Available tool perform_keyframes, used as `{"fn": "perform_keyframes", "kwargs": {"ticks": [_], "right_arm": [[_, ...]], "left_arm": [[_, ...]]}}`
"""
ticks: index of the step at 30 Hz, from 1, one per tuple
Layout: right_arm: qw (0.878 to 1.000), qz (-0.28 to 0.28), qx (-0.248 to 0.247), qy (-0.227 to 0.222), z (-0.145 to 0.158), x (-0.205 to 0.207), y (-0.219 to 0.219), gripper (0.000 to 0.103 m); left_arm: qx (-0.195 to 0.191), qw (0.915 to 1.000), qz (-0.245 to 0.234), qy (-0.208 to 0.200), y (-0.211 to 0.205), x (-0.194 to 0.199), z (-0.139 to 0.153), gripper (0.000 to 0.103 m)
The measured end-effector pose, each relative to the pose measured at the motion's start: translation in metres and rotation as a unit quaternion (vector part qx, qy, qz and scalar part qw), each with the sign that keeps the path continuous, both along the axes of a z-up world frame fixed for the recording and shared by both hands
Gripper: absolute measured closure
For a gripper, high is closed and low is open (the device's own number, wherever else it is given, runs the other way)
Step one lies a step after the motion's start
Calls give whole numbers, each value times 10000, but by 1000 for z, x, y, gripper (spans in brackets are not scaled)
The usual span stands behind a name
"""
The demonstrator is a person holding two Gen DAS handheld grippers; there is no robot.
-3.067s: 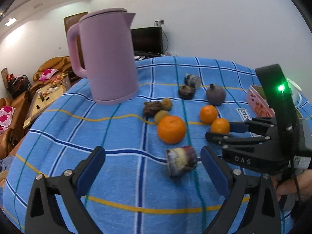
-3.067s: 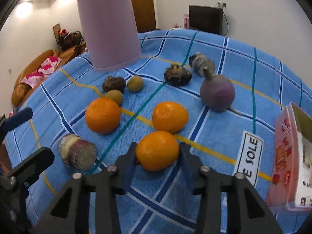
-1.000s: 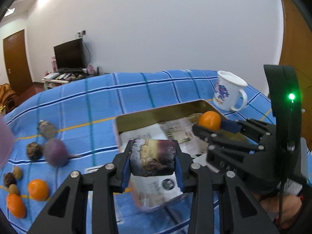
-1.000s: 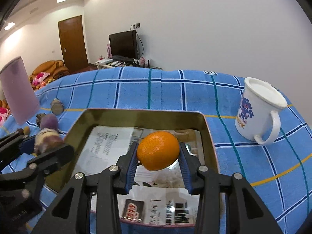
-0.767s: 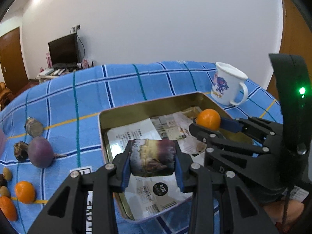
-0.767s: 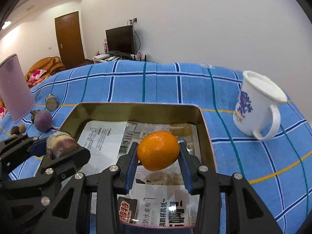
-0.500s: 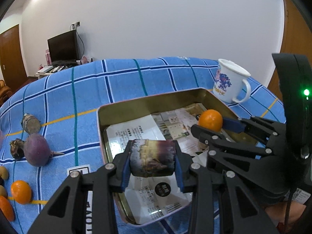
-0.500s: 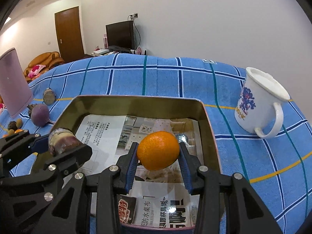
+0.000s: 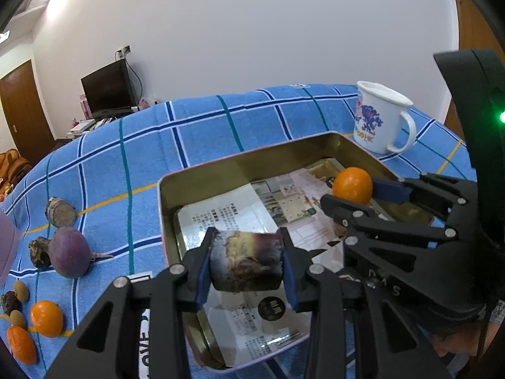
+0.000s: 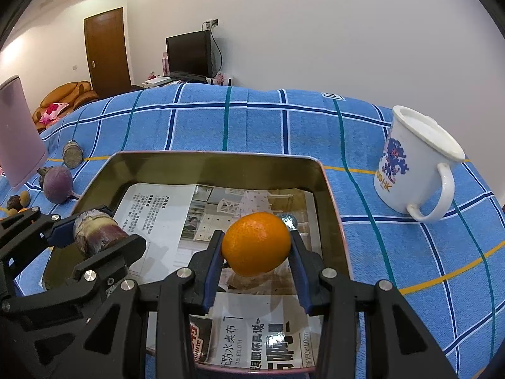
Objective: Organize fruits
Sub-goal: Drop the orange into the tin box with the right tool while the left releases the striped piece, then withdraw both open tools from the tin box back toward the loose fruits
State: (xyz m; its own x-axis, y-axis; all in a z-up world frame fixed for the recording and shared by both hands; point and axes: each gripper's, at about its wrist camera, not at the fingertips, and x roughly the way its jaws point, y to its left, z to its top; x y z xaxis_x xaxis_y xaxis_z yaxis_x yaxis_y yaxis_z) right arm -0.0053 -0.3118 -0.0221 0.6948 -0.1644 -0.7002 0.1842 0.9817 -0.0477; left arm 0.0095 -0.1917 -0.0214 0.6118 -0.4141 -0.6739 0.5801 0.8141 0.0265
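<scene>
Both hand-held grippers loaded over the tin
Left hand-held gripper [image 9: 245, 263] clamped a purple cane section [image 9: 246, 265]; right hand-held gripper [image 10: 256, 252] clamped an orange [image 10: 255, 243], both held above the paper-lined tin [image 10: 202, 161] on the worktop [image 10: 252, 120]

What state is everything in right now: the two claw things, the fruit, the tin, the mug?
Left gripper: shut on sugarcane piece, above tin.
Right gripper: shut on orange, above tin.
Tin: open, paper-lined, no fruit resting inside.
Mug: upright on the cloth.
Purple round fruit: resting on the cloth.
</scene>
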Motion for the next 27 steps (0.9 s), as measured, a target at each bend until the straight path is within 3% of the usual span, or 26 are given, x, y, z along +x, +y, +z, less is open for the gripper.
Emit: {"fn": "perform_keyframes", "kwargs": {"ticks": [3,10,12,13,14,15,16,22,27], "right_arm": [[10000,12,91,-29,0,-1,-1,61],[9963,103,808,-267,7,-5,-14,60],[9940,119,1028,-342,9,-7,-18,58],[9922,115,1176,-389,10,-7,-21,57],[9910,127,1261,-422,10,-8,-22,48],[9891,161,1382,-481,11,-10,-23,35],[9867,192,1515,-563,13,-11,-25,30],[9779,143,1803,-1047,24,-23,-32,29],[9684,-74,1940,-1563,30,-34,-41,28]], "left_arm": [[-53,10000,45,-33,2,0,1,62],[-371,9989,202,-197,19,-3,9,38],[-417,9981,277,-354,24,-7,13,28],[-405,9977,352,-408,24,-7,15,14],[-420,9972,407,-465,26,-8,16,0],[-496,9964,422,-547,29,-9,19,0],[-555,9958,403,-610,29,-11,21,0],[-725,9886,479,-1229,34,-25,37,0],[-946,9848,802,-1219,51,-18,44,0]]}}
